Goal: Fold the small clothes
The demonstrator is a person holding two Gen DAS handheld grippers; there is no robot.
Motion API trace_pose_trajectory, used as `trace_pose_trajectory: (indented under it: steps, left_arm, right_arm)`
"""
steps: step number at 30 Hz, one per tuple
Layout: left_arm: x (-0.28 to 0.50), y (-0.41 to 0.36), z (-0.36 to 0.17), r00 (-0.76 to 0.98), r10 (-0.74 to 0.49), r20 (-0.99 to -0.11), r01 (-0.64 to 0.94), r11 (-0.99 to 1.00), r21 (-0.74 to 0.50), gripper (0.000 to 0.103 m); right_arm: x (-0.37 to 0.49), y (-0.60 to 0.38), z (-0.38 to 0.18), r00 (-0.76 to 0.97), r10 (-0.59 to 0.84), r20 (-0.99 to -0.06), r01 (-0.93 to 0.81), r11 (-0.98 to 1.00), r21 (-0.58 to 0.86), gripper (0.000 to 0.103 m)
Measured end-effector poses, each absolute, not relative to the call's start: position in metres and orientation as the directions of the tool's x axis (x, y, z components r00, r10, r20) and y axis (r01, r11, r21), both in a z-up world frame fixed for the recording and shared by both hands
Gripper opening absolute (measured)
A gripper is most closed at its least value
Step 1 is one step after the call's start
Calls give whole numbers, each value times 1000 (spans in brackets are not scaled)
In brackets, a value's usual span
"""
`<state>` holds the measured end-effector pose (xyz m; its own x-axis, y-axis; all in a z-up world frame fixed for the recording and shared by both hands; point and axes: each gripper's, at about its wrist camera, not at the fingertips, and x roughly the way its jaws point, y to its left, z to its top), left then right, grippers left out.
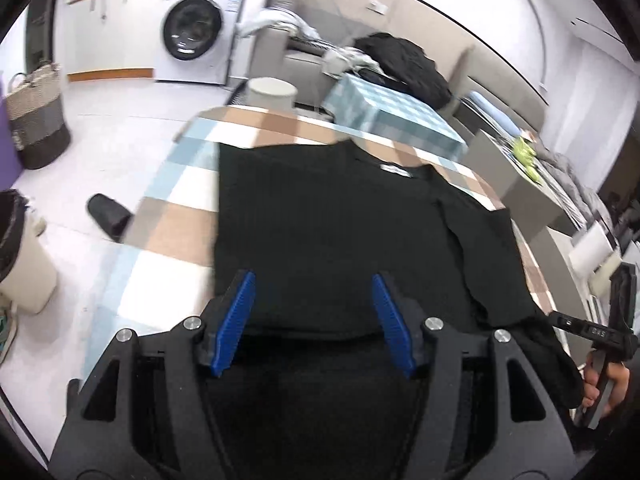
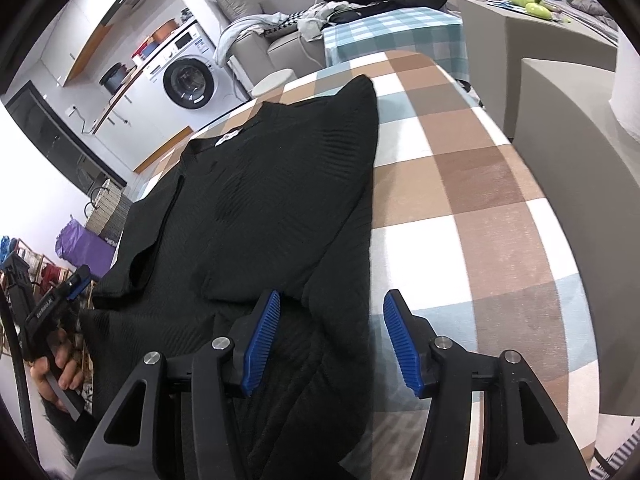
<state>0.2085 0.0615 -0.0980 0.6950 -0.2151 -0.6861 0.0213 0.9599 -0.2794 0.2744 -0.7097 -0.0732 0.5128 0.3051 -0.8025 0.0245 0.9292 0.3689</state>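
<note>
The left gripper [image 1: 314, 320] and the right gripper [image 2: 330, 340] both stand wide open, holding nothing, over the near hem of the black shirt [image 1: 332, 224]. The shirt lies lengthwise on the checkered table [image 2: 460, 184], collar at the far end. A washing machine [image 1: 196, 30] stands behind.

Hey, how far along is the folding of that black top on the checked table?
Done: the black top lies on the checked tablecloth, one side seemingly folded over the body. In hand: nothing; the left gripper and right gripper hover at its near hem, jaws open. Left: the remaining folds; it is still long and not a compact bundle.
</note>
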Motion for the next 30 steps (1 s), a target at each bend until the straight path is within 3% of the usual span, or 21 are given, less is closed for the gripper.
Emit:
trace_pose_trajectory:
  steps: [7,20,22,24,26,30]
  left_arm:
    - [172,100,-93,717,-106,-689,-79,970,-232,64]
    - [101,126,-102,730,-86,-678,-116,962,-246,67]
    - [94,126,-105,728,-89,-680,-115,961,-250,67]
    - [88,125,-105,727,-81,-682,-116,964,-238,67]
    - [84,123,-104,733,-72,-676,-112,968,-225,67]
    - [75,123,-99,744,-55,-666,-116,971,-209,67]
  right_arm:
    - [261,-706,-68,513,315,-799,-9,932,361,60]
    - [198,-713,-66,489,413,-768,-72,897,437,62]
    - [203,-709,-73,474,404,-782,-47,899,436,55]
    - [210,-703,-76,470,403,-785,-62,903,426,27]
    - [216,-700,-70,523,406,-749,-98,902,421,15]
    - [234,-714,-64,612,279,-740,-14,939,342,12]
